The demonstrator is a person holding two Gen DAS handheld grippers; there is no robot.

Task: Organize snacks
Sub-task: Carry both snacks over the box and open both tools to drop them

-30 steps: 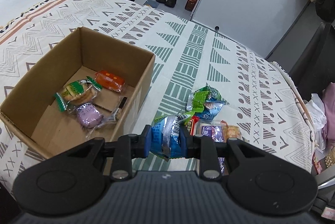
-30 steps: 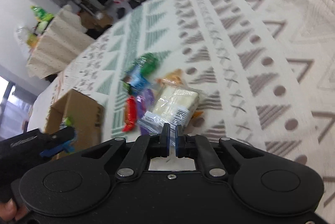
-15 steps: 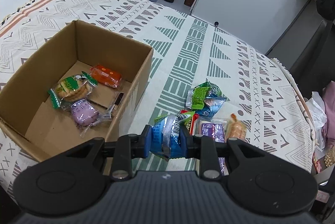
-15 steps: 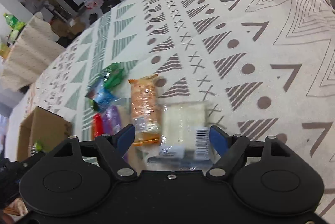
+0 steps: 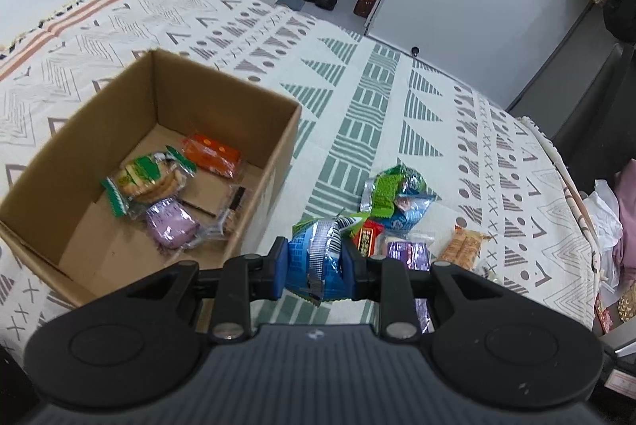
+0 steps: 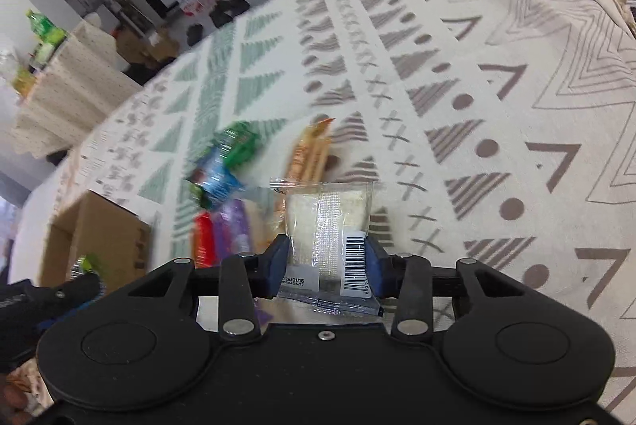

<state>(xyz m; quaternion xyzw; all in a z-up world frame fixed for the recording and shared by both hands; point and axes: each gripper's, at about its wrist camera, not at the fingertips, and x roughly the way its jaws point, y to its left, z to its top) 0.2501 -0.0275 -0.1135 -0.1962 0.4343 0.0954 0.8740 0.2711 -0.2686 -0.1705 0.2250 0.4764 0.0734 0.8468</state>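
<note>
The left gripper [image 5: 314,262] is clamped on a blue snack packet [image 5: 316,260], held just right of the cardboard box [image 5: 222,99] and above the patterned bedspread [image 5: 377,115]. Inside the box lie three snacks — an orange packet [image 5: 212,154], a green-edged biscuit packet [image 5: 149,178] and a purple one [image 5: 171,226]. The right gripper [image 6: 326,266] has its jaws pressed against both sides of a clear packet holding a pale cake [image 6: 328,226], further right of the box. Between it and the box, more loose snacks — green [image 6: 238,140], blue, red, purple, orange — sit together on the bedspread.
</note>
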